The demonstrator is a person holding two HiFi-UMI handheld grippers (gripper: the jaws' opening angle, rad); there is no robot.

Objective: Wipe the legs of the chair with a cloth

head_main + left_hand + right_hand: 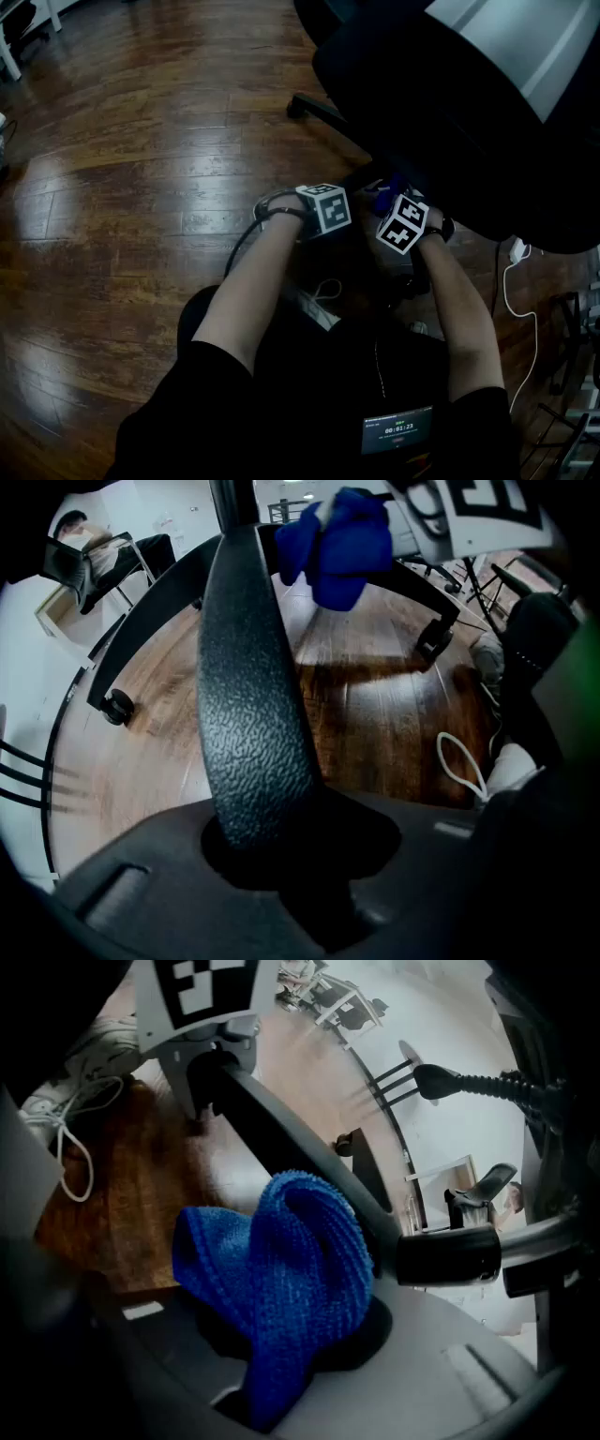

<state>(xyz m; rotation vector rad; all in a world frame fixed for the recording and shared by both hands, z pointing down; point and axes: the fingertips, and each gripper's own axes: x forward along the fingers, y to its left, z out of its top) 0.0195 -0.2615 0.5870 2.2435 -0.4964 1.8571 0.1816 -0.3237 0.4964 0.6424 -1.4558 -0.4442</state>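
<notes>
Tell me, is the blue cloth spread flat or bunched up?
Bunched up: the blue cloth rises in thick folds from the right gripper, which pinches it; no part lies flat.

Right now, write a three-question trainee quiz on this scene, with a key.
1. True or false: the left gripper has its jaws closed on a chair leg.
2. What does the right gripper hold? A) a sponge B) a blue cloth C) a cable
3. Fill in: the floor is made of ____ boards.
Key: 1 true; 2 B; 3 wooden.
</notes>
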